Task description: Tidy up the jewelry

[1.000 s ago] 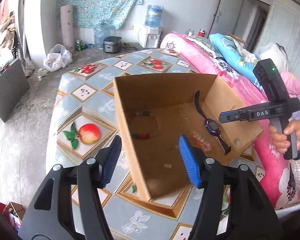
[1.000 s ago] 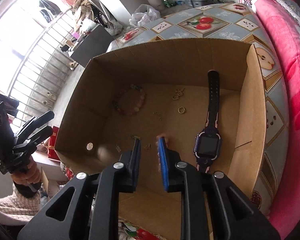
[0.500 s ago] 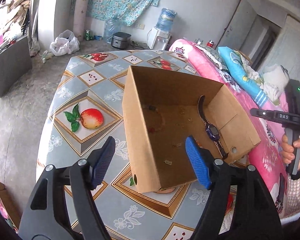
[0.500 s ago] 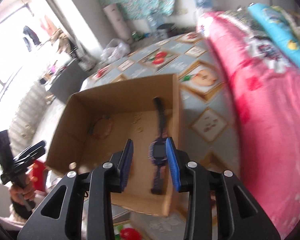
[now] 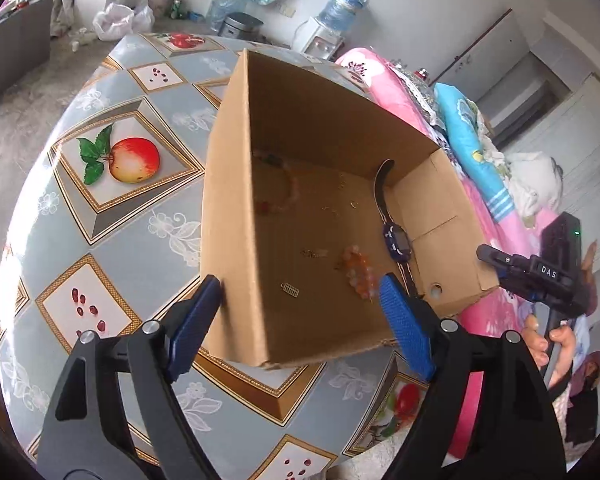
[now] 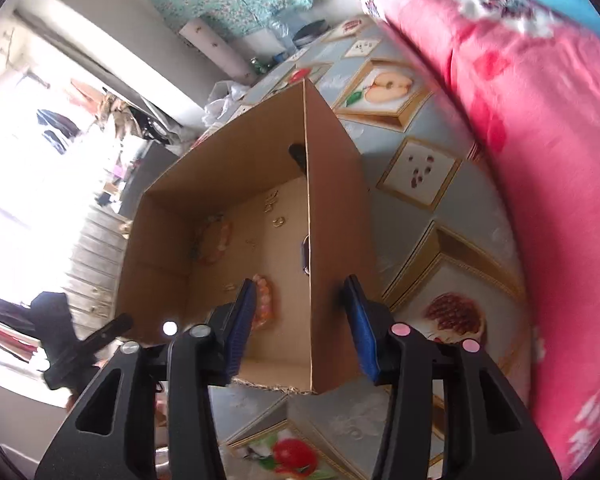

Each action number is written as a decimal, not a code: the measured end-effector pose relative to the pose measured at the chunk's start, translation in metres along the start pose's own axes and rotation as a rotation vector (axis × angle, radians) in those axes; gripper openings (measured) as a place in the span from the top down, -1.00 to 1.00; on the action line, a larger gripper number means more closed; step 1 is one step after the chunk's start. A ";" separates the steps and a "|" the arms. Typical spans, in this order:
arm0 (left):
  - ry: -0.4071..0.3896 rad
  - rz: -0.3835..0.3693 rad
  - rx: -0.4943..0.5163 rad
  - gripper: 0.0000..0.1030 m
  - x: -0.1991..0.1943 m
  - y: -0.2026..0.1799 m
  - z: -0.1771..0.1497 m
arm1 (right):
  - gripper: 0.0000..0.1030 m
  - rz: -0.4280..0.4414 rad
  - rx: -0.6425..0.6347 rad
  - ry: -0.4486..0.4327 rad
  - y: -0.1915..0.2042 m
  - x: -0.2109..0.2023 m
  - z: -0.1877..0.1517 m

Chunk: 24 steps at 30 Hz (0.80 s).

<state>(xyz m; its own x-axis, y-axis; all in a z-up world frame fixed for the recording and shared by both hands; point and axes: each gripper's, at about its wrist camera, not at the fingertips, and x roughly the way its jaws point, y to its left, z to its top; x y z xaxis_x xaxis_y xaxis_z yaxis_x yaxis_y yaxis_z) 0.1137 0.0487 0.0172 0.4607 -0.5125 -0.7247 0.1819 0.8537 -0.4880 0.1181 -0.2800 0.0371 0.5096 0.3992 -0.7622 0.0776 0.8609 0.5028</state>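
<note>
An open cardboard box (image 5: 236, 184) stands on the fruit-patterned table (image 5: 112, 208). Inside lie a purple watch (image 5: 396, 240), an orange bead bracelet (image 5: 356, 268), a multicoloured bead bracelet (image 5: 288, 196) and several small gold pieces (image 5: 332, 210). My left gripper (image 5: 300, 320) is open and empty, held above the box's near left corner. My right gripper (image 6: 302, 328) is open and empty, its fingers straddling the box's right wall (image 6: 332, 240) from above, apart from it. The right wrist view shows the orange bracelet (image 6: 264, 300) and the multicoloured bracelet (image 6: 216, 240); the watch (image 6: 305, 252) is mostly hidden behind the wall.
A pink quilted bed (image 6: 540, 160) runs along the table's right side. The right gripper's body (image 5: 540, 272) shows at the box's far right corner in the left view. The left gripper (image 6: 68, 340) shows at the lower left in the right view. The table's edge is near.
My right gripper let the orange bracelet fall into the box, opened wider and drew back to the box's right wall. My left gripper rose and shifted left over the box's corner.
</note>
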 end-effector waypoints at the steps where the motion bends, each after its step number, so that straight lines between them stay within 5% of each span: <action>1: -0.004 0.034 0.011 -0.52 0.001 -0.005 -0.002 | 0.13 -0.004 -0.003 0.002 0.003 0.000 -0.001; 4: -0.017 0.085 0.040 -0.52 0.000 -0.015 -0.005 | 0.13 0.003 0.006 0.000 0.006 -0.002 -0.005; 24: 0.009 0.019 0.057 -0.53 -0.041 -0.020 -0.078 | 0.12 0.008 0.045 -0.046 -0.012 -0.048 -0.084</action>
<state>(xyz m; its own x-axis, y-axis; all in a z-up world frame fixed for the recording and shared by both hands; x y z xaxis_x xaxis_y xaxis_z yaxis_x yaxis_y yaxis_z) 0.0238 0.0452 0.0189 0.4564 -0.4968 -0.7382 0.2223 0.8670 -0.4460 0.0206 -0.2828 0.0331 0.5495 0.3896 -0.7391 0.1117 0.8424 0.5271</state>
